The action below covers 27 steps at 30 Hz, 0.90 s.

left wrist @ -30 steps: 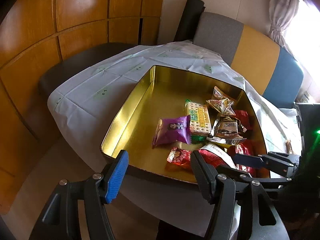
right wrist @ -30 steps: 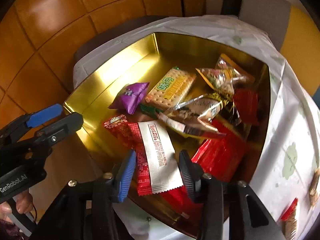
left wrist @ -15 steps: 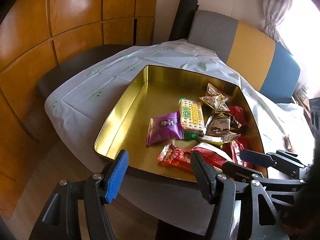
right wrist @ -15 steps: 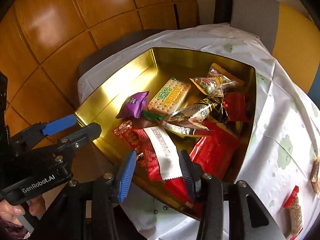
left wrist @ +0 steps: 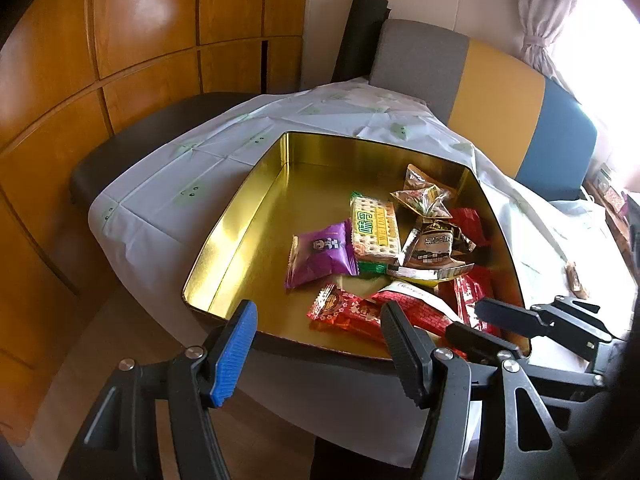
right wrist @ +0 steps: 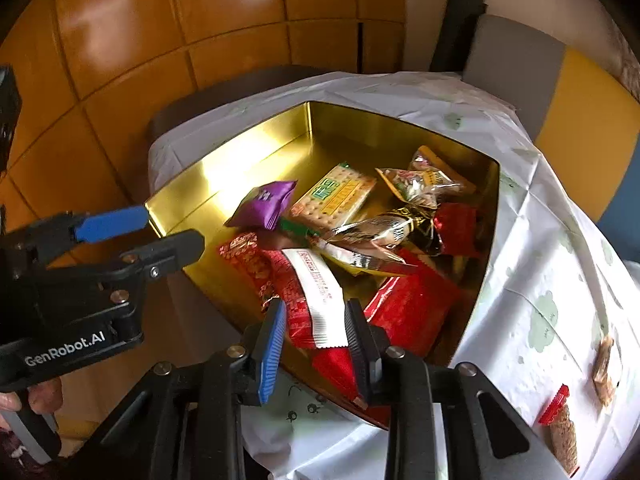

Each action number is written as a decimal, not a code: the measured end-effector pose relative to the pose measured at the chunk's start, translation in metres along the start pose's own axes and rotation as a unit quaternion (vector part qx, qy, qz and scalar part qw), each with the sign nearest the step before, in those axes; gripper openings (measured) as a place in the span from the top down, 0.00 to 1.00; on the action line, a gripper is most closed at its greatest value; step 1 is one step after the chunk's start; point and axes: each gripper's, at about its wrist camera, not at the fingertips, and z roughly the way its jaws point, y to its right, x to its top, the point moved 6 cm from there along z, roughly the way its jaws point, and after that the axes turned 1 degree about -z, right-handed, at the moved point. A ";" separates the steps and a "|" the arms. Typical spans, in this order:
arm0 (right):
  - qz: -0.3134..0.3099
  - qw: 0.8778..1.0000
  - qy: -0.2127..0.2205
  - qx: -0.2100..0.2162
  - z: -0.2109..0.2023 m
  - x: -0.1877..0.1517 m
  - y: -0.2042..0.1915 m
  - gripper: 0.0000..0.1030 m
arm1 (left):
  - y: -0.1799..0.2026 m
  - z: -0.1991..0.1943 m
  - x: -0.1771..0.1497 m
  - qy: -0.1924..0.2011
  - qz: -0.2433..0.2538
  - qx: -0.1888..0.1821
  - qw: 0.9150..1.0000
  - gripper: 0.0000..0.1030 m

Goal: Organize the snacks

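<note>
Snacks lie piled toward the right side of the gold tin [left wrist: 224, 248] on my cloth-covered table [left wrist: 152, 200]. My right gripper [right wrist: 316, 332] is closing, its jaws either side of a red-and-white wrapper [right wrist: 316, 292]. My left gripper [left wrist: 316, 344] hangs spread, pinching nothing.

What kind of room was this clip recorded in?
Probably a home dining nook: a cloth-covered table with a gold tin of snacks, an upholstered bench back, wood wall panels and a curtained window.

Gold tin [left wrist: 224, 240]; purple packet [left wrist: 322, 254]; white tablecloth [left wrist: 168, 184] with green prints; grey-yellow-blue bench back [left wrist: 500, 92].
</note>
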 end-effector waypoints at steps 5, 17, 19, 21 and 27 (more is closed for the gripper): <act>-0.016 1.000 -0.022 -0.006 0.016 0.001 -0.002 0.82 | 0.000 0.002 0.000 0.000 0.002 0.002 1.000 0.37; 0.013 0.999 -0.032 -0.006 0.029 -0.004 0.007 0.82 | -0.004 0.007 -0.005 -0.008 0.001 0.003 1.000 0.37; 0.019 0.999 -0.031 -0.005 0.028 -0.005 0.007 0.82 | -0.002 0.006 -0.005 -0.006 0.003 0.004 1.000 0.37; 0.016 0.999 -0.029 -0.007 0.026 -0.004 0.005 0.82 | -0.001 0.005 -0.005 -0.002 0.008 0.006 1.000 0.37; 0.035 0.999 -0.027 0.001 0.023 -0.003 0.007 0.82 | 0.001 0.001 -0.004 0.003 0.016 0.009 1.000 0.37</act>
